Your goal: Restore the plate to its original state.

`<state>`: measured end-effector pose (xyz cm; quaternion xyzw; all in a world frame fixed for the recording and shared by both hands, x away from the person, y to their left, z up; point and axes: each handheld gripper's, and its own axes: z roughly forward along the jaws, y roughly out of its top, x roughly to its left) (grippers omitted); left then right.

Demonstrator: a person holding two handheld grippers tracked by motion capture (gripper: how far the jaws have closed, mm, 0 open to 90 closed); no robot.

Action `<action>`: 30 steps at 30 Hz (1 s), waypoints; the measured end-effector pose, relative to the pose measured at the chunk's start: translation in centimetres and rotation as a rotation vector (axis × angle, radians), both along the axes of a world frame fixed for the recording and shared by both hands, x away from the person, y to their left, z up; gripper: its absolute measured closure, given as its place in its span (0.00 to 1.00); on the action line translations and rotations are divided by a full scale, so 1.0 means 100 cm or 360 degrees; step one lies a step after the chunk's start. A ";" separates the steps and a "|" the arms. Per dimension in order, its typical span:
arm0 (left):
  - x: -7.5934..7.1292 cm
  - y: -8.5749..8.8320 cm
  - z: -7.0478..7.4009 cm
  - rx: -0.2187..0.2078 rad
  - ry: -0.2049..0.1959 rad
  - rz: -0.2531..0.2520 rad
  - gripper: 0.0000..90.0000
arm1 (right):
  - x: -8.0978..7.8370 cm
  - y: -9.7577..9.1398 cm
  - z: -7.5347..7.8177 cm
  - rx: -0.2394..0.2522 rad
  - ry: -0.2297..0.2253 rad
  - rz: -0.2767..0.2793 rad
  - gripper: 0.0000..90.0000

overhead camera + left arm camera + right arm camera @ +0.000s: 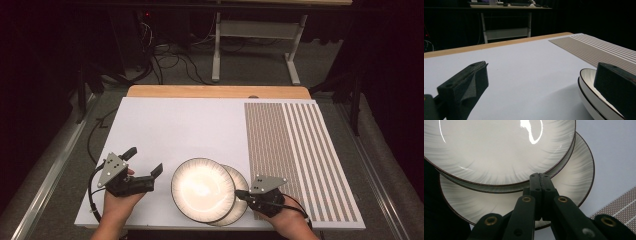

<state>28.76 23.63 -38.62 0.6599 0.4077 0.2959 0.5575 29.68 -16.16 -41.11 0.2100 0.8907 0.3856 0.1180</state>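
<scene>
Two white plates with grey streaked rims and a dark edge lie stacked and offset near the front of the white board. The top plate [202, 189] [499, 150] covers most of the lower plate [242, 186] [574, 182], which sticks out to the right. My right gripper [241, 194] [539, 176] is shut, jaws pressed together with nothing between them, its tip over the lower plate at the top plate's rim. My left gripper [144, 161] [541, 67] is wide open just left of the plates [587, 82], holding nothing.
The white board [175, 125] has a brown-and-white striped panel [295, 150] along its right side and a wooden table edge [215, 91] behind it. Beyond are a metal table frame [250, 45] and floor cables [170, 60].
</scene>
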 end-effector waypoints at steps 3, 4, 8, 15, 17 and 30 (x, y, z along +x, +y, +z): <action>0.000 0.000 0.000 -0.0001 0.0000 0.0004 0.00 | 0.000 0.000 0.000 0.0000 0.0001 -0.0003 1.00; 0.000 0.000 0.000 -0.0001 -0.0001 0.0003 0.00 | 0.000 0.000 0.000 0.0001 0.0005 -0.0006 1.00; -0.001 0.001 0.000 -0.0001 -0.0013 0.0007 0.00 | 0.000 0.000 0.000 -0.0001 0.0000 -0.0001 1.00; -0.002 0.002 0.000 -0.0004 -0.0036 0.0012 0.00 | 0.000 0.000 0.000 -0.0002 -0.0003 0.0001 1.00; -0.002 0.002 0.001 -0.0002 -0.0039 0.0013 0.00 | 0.000 0.000 0.000 -0.0002 -0.0006 0.0005 1.00; -0.002 0.002 0.001 0.0013 -0.0040 0.0011 0.01 | 0.000 0.000 0.001 -0.0002 0.0003 -0.0002 1.00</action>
